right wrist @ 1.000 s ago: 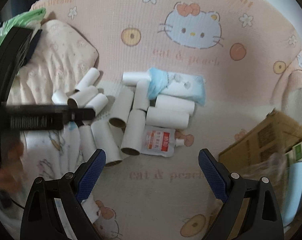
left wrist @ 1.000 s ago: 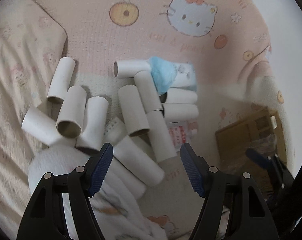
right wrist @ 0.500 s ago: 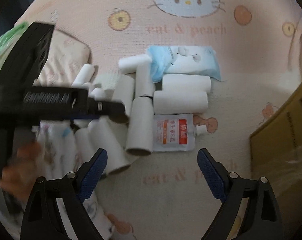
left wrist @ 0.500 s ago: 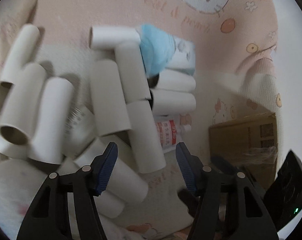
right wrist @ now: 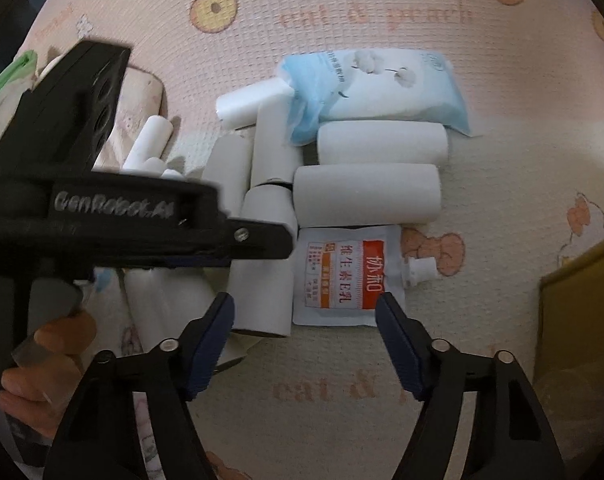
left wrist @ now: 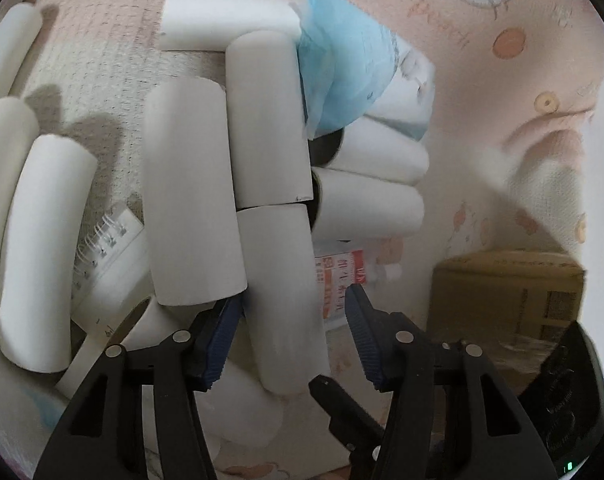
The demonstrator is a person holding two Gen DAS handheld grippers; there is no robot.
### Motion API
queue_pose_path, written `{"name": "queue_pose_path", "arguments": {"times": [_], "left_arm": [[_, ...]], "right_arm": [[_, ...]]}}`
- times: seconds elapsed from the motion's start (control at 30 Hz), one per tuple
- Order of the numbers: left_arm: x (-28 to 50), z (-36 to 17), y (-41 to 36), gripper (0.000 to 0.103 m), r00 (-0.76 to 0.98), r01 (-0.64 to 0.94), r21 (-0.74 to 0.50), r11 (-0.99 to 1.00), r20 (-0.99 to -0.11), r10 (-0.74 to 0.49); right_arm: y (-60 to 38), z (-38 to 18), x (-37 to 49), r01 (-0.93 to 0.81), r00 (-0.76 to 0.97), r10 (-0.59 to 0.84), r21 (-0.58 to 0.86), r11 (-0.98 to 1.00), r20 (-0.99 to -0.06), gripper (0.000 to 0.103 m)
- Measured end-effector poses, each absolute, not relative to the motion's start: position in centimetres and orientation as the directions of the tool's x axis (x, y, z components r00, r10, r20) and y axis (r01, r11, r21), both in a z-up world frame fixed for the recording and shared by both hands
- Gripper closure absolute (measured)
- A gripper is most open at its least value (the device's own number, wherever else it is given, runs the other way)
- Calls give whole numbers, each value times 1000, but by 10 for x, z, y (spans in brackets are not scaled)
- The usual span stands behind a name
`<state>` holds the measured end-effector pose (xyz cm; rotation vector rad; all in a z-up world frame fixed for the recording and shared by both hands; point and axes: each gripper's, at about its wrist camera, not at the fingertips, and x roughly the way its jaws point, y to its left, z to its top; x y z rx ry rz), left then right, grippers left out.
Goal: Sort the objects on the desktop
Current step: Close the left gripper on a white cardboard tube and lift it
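Soft, dimmish indoor light falls evenly, the cardboard tubes (left wrist: 194, 196) cast gentle shadows toward the left, both fisheye views bend strongly and darken at the rims, and slight blur smears the left view's edges.

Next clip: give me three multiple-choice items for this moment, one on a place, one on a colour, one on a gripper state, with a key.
1. Where does the white spouted pouch with the orange-red label lie?
A. on top of the blue wipes pack
B. on the mat, right of the upright-lying white cardboard tube
C. inside the brown cardboard box

2. What colour is the soft plastic wipes pack?
A. light blue and white
B. green
C. black

3. How does the left hand-held gripper stand?
A. shut on a notebook
B. shut on nothing
C. open, a white tube between its fingers

Key: 1 B, the pouch lies flat beside the tube in the right wrist view. 2 A, its wrapper shows pale blue. 3 C, both blue pads stand apart around the tube.
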<state>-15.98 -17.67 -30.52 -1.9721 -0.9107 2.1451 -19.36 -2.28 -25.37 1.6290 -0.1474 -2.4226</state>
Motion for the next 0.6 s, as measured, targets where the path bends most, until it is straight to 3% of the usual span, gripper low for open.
{"name": "queue_pose_path", "arguments": {"times": [0.2, 0.43, 0.6], "left_arm": [[-164, -307, -161, 53, -83, 254, -360, -898, -933, 351], [-157, -307, -165, 53, -97, 283, -393, -875, -919, 381], [-143, -292, -166, 54, -178, 266, -502, -823, -865, 470]], "right_arm": [[-30, -260, -199, 164, -344, -261, 216, -963, -902, 38], [-26, -267, -209, 157, -316, -357, 322, -934, -879, 47], [-29, -258, -205, 186, -317, -389, 345, -920, -865, 48]]}}
